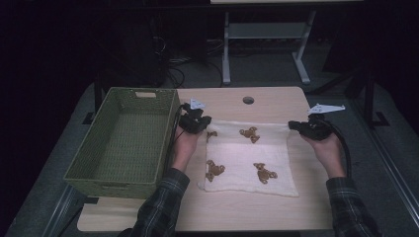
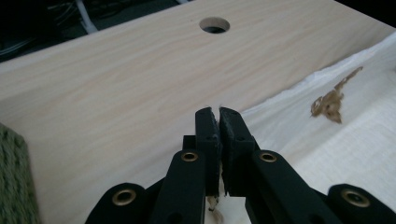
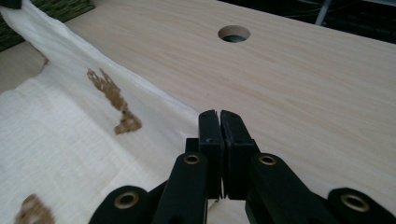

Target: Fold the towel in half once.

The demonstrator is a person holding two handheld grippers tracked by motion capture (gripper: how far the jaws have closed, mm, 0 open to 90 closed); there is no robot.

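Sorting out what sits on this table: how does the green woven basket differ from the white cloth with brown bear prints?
The green woven basket is a deep, stiff box with upright walls; the white cloth with brown bear prints is soft and lies mostly flat. The basket sits untouched at the table's left edge; the cloth has its far corners pinched by the left tool and right tool, far edge slightly lifted. The basket is plain green; the cloth is patterned. Both rest on the light wooden table.

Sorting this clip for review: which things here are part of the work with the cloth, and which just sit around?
In the job:
white cloth with brown bears
left gripper, shut on its far left corner
right gripper, shut on its far right corner

Lying about:
green basket
table
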